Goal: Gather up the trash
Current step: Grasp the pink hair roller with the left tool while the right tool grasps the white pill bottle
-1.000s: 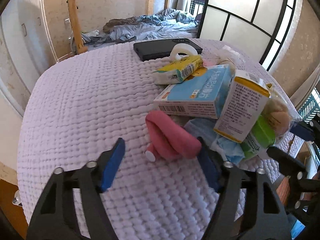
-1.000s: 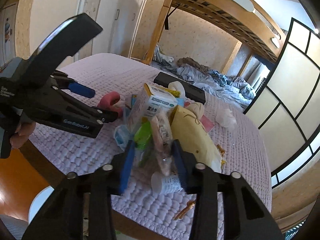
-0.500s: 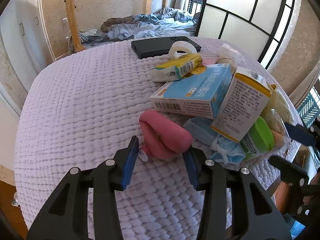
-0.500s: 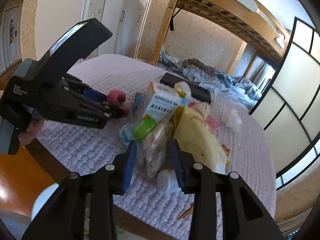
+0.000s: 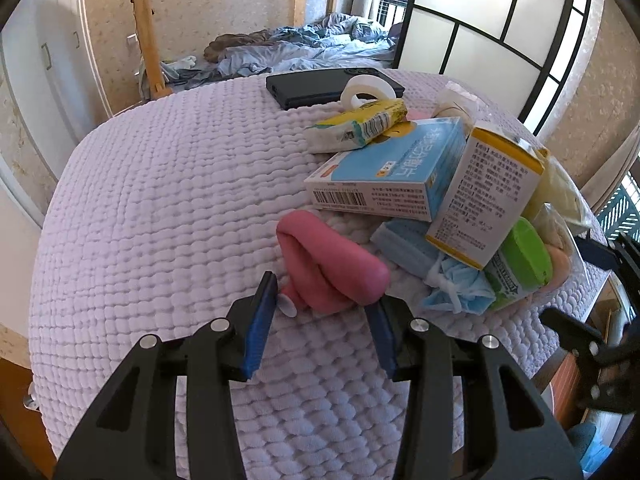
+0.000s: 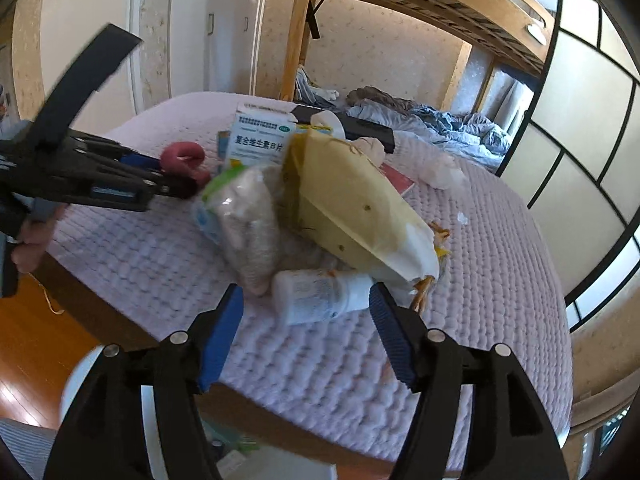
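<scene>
A heap of trash lies on the lilac quilted tabletop (image 5: 160,200): a blue medicine box (image 5: 384,176), a yellow-and-white box (image 5: 488,192), a blue face mask (image 5: 452,280) and a green-lidded packet (image 5: 520,256). My left gripper (image 5: 320,296) is shut on a folded pink tube (image 5: 332,264) with a white cap. My right gripper (image 6: 306,292) is opening. A small white bottle (image 6: 320,296) lies just past its tips, untouched. Beyond it lie a clear bag of pale stuff (image 6: 248,220) and a yellow paper bag (image 6: 352,200).
A black flat device (image 5: 320,84), a white tape roll (image 5: 366,88) and a tissue pack (image 5: 360,124) sit at the far side. A crumpled tissue (image 6: 440,168) lies to the right. The table's wooden edge (image 6: 120,320) is near, with a white round bin (image 6: 80,380) below.
The left jaws closed in on the pink tube. The right jaws spread and let go of the clear bag, which now lies on the cloth; the right gripper dropped lower and nearer.
</scene>
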`<action>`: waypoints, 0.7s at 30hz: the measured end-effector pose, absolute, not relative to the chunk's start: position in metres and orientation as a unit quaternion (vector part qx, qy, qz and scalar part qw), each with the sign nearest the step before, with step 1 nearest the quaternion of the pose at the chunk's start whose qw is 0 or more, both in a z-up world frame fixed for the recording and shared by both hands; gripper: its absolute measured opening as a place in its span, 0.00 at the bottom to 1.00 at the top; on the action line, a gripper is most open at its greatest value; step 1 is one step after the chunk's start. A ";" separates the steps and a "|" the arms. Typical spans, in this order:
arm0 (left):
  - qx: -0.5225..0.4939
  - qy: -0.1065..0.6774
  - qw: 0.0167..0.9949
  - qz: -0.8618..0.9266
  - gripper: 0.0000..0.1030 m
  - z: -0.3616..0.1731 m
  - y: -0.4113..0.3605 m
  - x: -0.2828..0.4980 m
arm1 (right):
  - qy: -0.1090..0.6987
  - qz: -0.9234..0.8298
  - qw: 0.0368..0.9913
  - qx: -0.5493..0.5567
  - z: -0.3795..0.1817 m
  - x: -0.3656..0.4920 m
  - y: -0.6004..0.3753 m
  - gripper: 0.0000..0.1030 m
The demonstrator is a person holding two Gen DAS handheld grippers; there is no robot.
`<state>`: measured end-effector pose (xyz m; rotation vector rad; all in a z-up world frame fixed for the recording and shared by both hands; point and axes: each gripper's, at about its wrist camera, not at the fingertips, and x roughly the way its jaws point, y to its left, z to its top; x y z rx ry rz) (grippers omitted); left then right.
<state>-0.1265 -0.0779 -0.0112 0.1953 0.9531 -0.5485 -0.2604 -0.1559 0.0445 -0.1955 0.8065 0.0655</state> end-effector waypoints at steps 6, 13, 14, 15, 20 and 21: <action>0.093 0.452 0.848 -0.260 0.45 -0.011 -0.078 -0.127 | 0.405 0.060 0.910 -0.063 0.036 -0.247 -0.166 0.67; 0.092 0.450 0.850 -0.257 0.44 -0.010 -0.076 -0.128 | 0.407 0.062 0.910 -0.039 0.039 -0.256 -0.170 0.57; 0.092 0.449 0.851 -0.256 0.44 -0.009 -0.075 -0.128 | 0.407 0.062 0.911 -0.036 0.040 -0.259 -0.170 0.57; 0.091 0.449 0.851 -0.255 0.44 -0.009 -0.074 -0.129 | 0.406 0.062 0.911 -0.033 0.043 -0.262 -0.170 0.57; 0.083 0.449 0.853 -0.252 0.44 -0.005 -0.069 -0.133 | 0.409 0.058 0.911 -0.015 0.048 -0.276 -0.171 0.57; 0.082 0.449 0.853 -0.252 0.44 -0.003 -0.067 -0.134 | 0.410 0.059 0.910 -0.011 0.049 -0.279 -0.172 0.57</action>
